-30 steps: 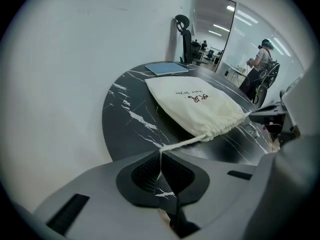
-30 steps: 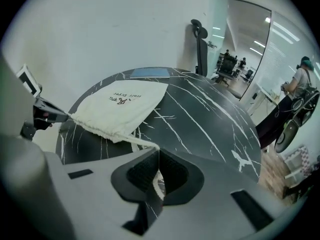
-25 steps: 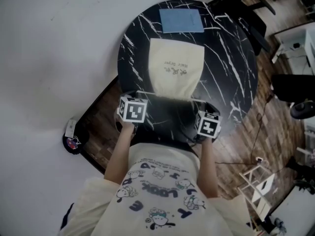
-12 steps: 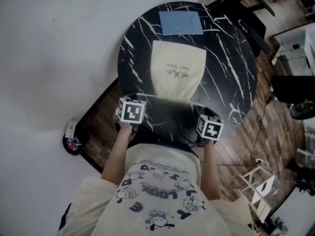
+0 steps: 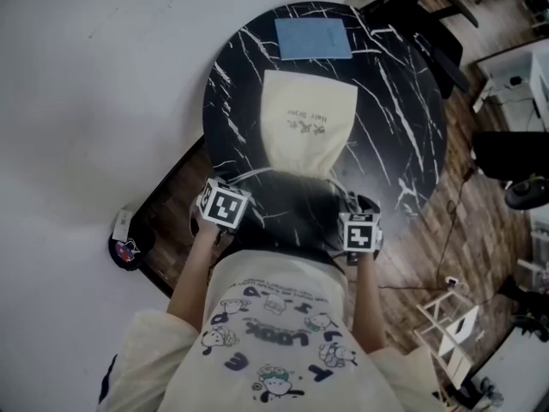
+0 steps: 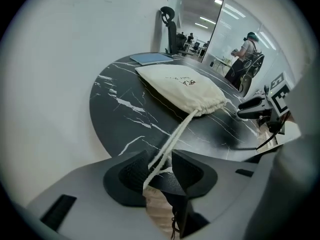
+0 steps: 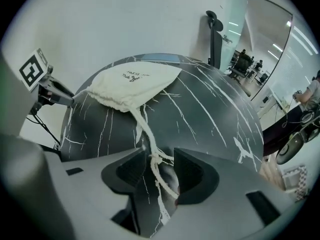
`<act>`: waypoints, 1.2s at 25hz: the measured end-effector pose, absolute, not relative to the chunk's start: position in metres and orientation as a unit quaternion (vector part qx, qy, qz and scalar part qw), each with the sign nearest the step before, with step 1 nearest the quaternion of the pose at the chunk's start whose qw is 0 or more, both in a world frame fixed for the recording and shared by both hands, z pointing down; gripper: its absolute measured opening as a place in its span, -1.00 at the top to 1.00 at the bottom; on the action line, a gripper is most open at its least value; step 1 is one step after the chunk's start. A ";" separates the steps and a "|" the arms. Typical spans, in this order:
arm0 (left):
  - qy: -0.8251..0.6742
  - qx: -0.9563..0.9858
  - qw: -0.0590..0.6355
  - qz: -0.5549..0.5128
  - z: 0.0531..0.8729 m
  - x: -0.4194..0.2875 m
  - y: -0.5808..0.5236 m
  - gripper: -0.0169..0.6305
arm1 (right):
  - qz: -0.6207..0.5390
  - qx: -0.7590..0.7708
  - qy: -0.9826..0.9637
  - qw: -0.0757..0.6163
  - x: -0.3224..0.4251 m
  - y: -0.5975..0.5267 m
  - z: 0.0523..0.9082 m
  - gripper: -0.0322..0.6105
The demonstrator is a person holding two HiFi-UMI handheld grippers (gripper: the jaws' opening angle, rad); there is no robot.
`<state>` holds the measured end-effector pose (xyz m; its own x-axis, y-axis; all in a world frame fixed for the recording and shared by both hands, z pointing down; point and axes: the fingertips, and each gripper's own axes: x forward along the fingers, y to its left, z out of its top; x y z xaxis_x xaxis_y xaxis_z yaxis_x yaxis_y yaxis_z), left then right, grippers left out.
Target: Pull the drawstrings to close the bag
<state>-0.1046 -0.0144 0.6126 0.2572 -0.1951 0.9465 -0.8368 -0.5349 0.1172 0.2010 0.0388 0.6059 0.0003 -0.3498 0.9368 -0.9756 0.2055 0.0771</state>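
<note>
In the head view the cream bag (image 5: pixel 307 123) lies mid-worktop (image 5: pixel 403 101), its gathered mouth toward the near edge, where the left tool (image 5: pixel 223 208) and right tool (image 5: pixel 360 232) sit. The left gripper view shows that tool's jaws, just opened, spread with the left drawstring (image 6: pixel 176 134) lying loose between them. The right gripper view shows its jaws likewise just opened and spread, the right drawstring (image 7: pixel 145 129) slack between them.

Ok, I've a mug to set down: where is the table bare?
Bare: wide marble right of the drawstring bag to the table rim, narrower left of it. Crowded: blue notebook at far edge; near edge, left gripper and right gripper, jaws just opened, drawstrings between them.
</note>
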 end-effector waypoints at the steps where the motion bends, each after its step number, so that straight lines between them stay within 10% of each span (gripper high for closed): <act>1: -0.355 0.726 0.323 0.493 0.610 -0.105 -0.013 0.37 | 0.336 0.533 -0.627 0.458 0.201 0.039 0.601 0.31; 23: -0.210 0.784 0.184 0.554 0.607 -0.025 -0.031 0.36 | 0.219 0.350 -0.736 0.538 0.129 -0.003 0.601 0.54; 30: -0.217 0.781 0.197 0.551 0.607 -0.024 -0.029 0.76 | 0.227 0.352 -0.731 0.539 0.131 -0.002 0.602 0.75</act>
